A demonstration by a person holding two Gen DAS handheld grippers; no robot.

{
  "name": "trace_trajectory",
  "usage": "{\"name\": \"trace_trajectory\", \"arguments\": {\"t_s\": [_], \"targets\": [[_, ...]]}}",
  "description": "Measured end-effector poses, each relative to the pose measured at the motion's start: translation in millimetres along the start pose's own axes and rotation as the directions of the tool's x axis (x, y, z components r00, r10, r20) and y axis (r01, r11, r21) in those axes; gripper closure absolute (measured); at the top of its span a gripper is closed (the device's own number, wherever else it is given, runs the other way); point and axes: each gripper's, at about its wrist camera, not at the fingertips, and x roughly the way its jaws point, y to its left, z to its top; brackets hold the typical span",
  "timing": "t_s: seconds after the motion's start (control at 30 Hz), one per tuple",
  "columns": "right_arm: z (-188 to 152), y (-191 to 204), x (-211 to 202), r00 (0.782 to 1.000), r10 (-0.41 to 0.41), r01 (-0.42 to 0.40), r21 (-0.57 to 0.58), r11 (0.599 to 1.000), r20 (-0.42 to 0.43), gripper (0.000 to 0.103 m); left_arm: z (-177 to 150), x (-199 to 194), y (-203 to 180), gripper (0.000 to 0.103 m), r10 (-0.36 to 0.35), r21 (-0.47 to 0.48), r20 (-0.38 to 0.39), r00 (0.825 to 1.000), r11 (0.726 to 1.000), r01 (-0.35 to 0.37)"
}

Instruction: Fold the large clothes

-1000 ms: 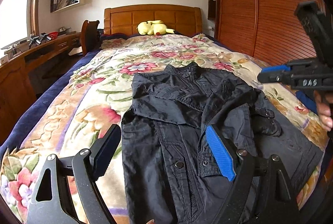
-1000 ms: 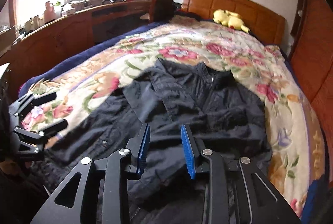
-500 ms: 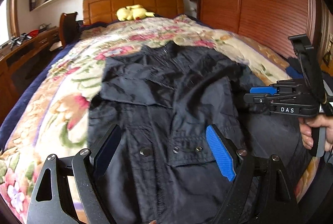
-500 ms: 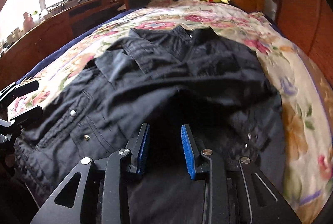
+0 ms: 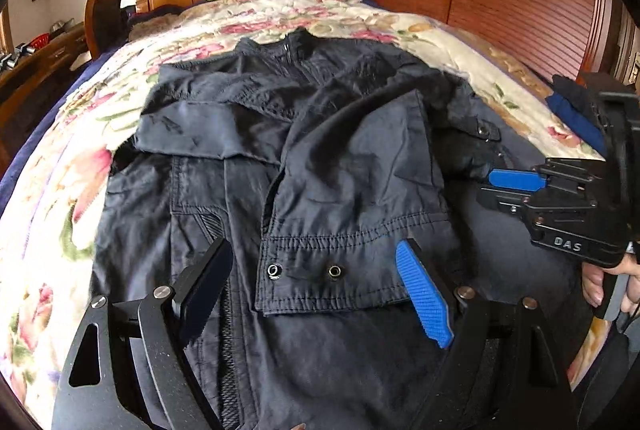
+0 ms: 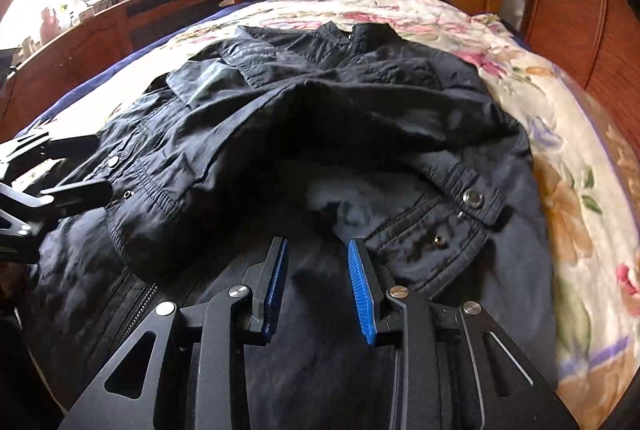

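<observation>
Jacket [image 5: 320, 170], dark, is seen spread across the floral bedspread [image 5: 72, 150] at frame centre, flanked lower left by the left gripper [image 5: 316, 286], widely spread, and at right by the right gripper [image 6: 316, 282], parted, nothing pinched.

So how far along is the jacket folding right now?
Partly done. The dark jacket lies on the floral bedspread with both sleeves already folded across its front. In hand: nothing; the left tongs and right tongs hang open over the hem. Left: folding the body up.
</observation>
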Motion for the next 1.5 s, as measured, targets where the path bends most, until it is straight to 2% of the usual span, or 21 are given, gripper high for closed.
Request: {"name": "trace_trajectory", "arguments": {"t_s": [0.3,0.47,0.6,0.67,0.73,0.8,1.03,1.1,1.13,1.17,1.23,1.33,1.5], "targets": [[-7,-7,6,1.000,0.011,-0.011,0.012,1.000,-0.020,0.071,0,10,11,0.019,-0.009,-0.068,-0.037,0.999,0.998,0.007],[-8,-7,7,1.000,0.014,-0.014,0.014,1.000,-0.024,0.071,-2,11,12,0.020,-0.004,-0.057,-0.056,0.998,0.998,0.001],[-6,-5,10,0.999,0.010,-0.010,0.009,1.000,-0.036,0.071,-8,13,9,0.036,-0.007,-0.027,-0.084,0.996,1.000,0.005],[-6,-4,11,0.999,0.008,-0.008,0.004,1.000,-0.038,0.071,-11,13,8,0.050,-0.005,-0.019,-0.091,0.996,1.000,0.003],[-5,-4,12,0.999,0.006,-0.006,0.001,1.000,-0.040,0.071,-14,13,7,0.057,-0.008,-0.014,-0.101,0.995,1.000,0.006],[-5,-3,12,0.999,0.007,-0.007,0.000,1.000,-0.042,0.071,-15,13,8,0.060,-0.008,-0.012,-0.105,0.994,1.000,0.007],[-5,-3,14,0.999,0.009,-0.009,-0.001,1.000,-0.046,0.071,-17,23,11,0.060,0.000,-0.019,-0.153,0.988,1.000,-0.002],[-5,-4,14,0.999,0.012,-0.012,0.000,1.000,-0.045,0.071,-17,22,10,0.067,-0.011,-0.014,-0.151,0.988,1.000,0.009],[-5,-4,14,0.999,0.014,-0.014,0.001,1.000,-0.044,0.071,-17,22,10,0.080,-0.026,-0.013,-0.154,0.988,1.000,0.024],[-5,-5,13,0.999,0.017,-0.017,0.001,1.000,-0.044,0.071,-16,21,8,0.087,-0.034,-0.009,-0.152,0.988,0.999,0.033],[-6,-6,13,0.999,0.023,-0.023,0.004,1.000,-0.042,0.071,-14,17,6,0.094,-0.030,0.006,-0.138,0.990,0.999,0.031],[-6,-8,13,0.999,0.029,-0.028,0.009,1.000,-0.039,0.071,-8,1,6,0.095,-0.007,0.021,-0.082,0.997,1.000,0.009],[-7,-6,13,0.999,0.019,-0.019,0.004,1.000,-0.041,0.071,9,-32,28,0.095,0.007,-0.045,0.063,0.998,0.999,-0.004]]}}
